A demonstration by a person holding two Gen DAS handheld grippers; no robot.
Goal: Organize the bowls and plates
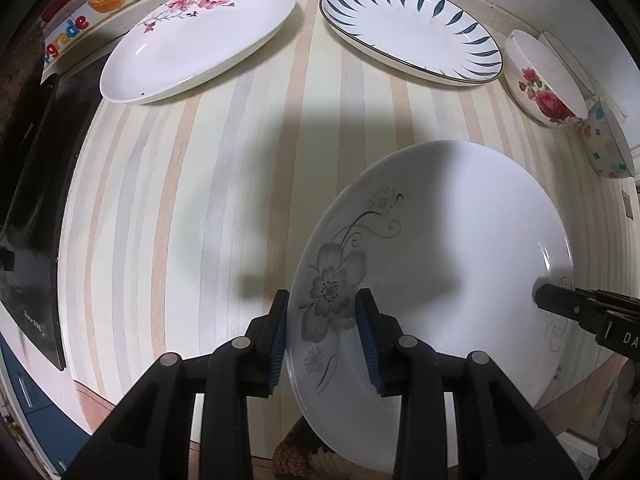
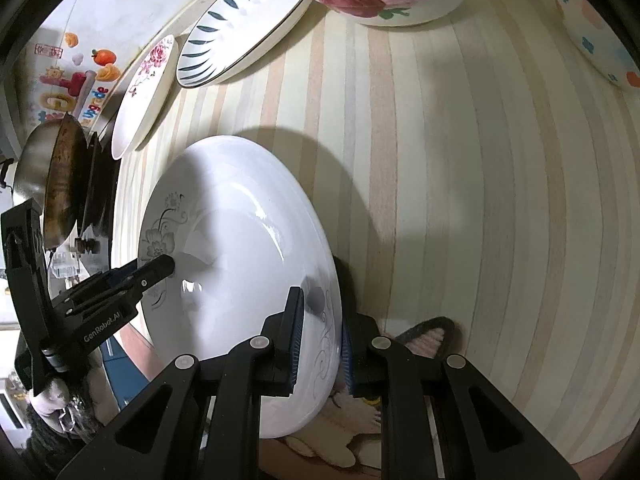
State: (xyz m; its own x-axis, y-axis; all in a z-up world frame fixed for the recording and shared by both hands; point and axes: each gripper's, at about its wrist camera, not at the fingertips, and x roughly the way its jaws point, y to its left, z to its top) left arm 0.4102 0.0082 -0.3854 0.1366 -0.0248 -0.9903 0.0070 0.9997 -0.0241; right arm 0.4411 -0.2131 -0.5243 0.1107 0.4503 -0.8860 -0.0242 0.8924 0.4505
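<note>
The grey-flower plate (image 1: 440,264) hangs over the near edge of the striped surface (image 1: 200,200), tilted, with both claws on it. The left claw (image 1: 322,334) is clamped on its near rim, one pad on top and one below. The right claw (image 2: 320,336) is clamped on the rim at the other side. At the back lie the pink-flower plate (image 1: 192,40) and the blue-leaf plate (image 1: 408,28), side by side and apart. The rose bowl (image 1: 540,80) and the dotted bowl (image 1: 608,144) sit to the right.
</note>
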